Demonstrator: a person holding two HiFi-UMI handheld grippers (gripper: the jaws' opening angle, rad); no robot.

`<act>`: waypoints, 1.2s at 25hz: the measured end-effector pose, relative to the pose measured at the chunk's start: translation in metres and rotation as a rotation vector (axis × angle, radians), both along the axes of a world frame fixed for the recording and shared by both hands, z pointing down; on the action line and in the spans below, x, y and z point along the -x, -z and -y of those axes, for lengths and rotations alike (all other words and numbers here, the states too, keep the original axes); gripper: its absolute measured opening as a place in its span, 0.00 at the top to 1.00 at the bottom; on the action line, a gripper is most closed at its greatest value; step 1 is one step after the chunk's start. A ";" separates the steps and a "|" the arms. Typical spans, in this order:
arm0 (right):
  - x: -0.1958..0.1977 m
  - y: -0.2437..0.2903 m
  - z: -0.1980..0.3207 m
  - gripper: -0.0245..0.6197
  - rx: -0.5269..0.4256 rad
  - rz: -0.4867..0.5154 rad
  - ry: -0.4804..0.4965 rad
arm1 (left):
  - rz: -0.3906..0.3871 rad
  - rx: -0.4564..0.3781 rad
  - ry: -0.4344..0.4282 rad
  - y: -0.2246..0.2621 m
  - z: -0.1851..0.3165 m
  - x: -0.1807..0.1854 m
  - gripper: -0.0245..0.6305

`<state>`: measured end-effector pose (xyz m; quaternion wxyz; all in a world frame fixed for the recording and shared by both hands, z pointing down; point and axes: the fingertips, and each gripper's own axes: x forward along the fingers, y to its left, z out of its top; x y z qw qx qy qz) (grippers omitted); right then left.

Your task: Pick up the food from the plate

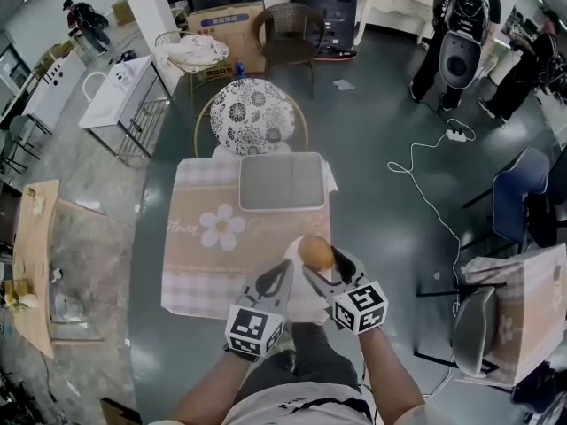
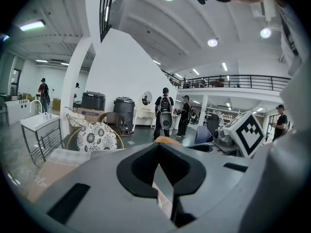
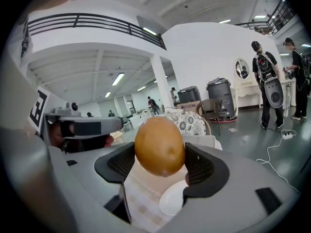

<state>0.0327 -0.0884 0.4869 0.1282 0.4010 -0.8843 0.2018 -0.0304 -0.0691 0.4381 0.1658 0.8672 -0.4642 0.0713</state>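
A golden-brown, egg-shaped piece of food (image 1: 315, 251) is held above the table's near edge, with my right gripper (image 1: 322, 262) shut on it. In the right gripper view the food (image 3: 159, 146) sits squeezed between the two black pads, lifted clear of the white plate (image 3: 174, 198) below. The plate (image 1: 306, 301) shows as a white patch between the two grippers in the head view. My left gripper (image 1: 283, 271) hovers just left of the food, jaws together and holding nothing. In the left gripper view my left gripper (image 2: 159, 162) points at the top of the food (image 2: 167, 141).
A beige flowered cloth (image 1: 213, 237) covers the table, with a grey tray (image 1: 282, 182) at its far side. A chair with a patterned cushion (image 1: 252, 113) stands behind the table. Another chair (image 1: 478, 326) and a white cable (image 1: 425, 193) are on the right. People stand far back.
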 end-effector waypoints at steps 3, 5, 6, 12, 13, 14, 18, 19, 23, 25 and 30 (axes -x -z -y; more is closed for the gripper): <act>0.002 0.027 -0.003 0.47 -0.026 0.037 -0.022 | 0.008 -0.026 0.013 0.016 -0.002 0.001 0.95; 0.002 0.046 -0.004 0.47 -0.054 0.049 -0.034 | 0.007 -0.041 0.020 0.028 -0.002 0.001 0.95; 0.001 0.055 -0.005 0.47 -0.069 0.053 -0.040 | 0.004 -0.048 0.023 0.034 -0.002 0.001 0.95; 0.001 0.099 -0.008 0.47 -0.130 0.081 -0.076 | 0.010 -0.081 0.046 0.059 -0.006 0.008 0.95; 0.001 0.105 -0.009 0.47 -0.139 0.083 -0.079 | 0.004 -0.083 0.049 0.063 -0.008 0.009 0.95; 0.001 0.110 -0.011 0.47 -0.147 0.085 -0.081 | 0.000 -0.086 0.051 0.066 -0.009 0.009 0.95; 0.000 0.130 -0.018 0.47 -0.179 0.095 -0.086 | -0.004 -0.105 0.057 0.078 -0.012 0.006 0.95; 0.000 0.134 -0.019 0.47 -0.187 0.098 -0.087 | -0.006 -0.110 0.057 0.082 -0.013 0.006 0.95; -0.002 0.147 -0.022 0.47 -0.213 0.096 -0.092 | -0.019 -0.131 0.058 0.098 -0.018 0.002 0.95; -0.002 0.152 -0.022 0.47 -0.223 0.096 -0.094 | -0.025 -0.136 0.059 0.103 -0.019 0.002 0.95; -0.003 0.157 -0.026 0.47 -0.236 0.099 -0.095 | -0.033 -0.151 0.060 0.110 -0.024 -0.001 0.95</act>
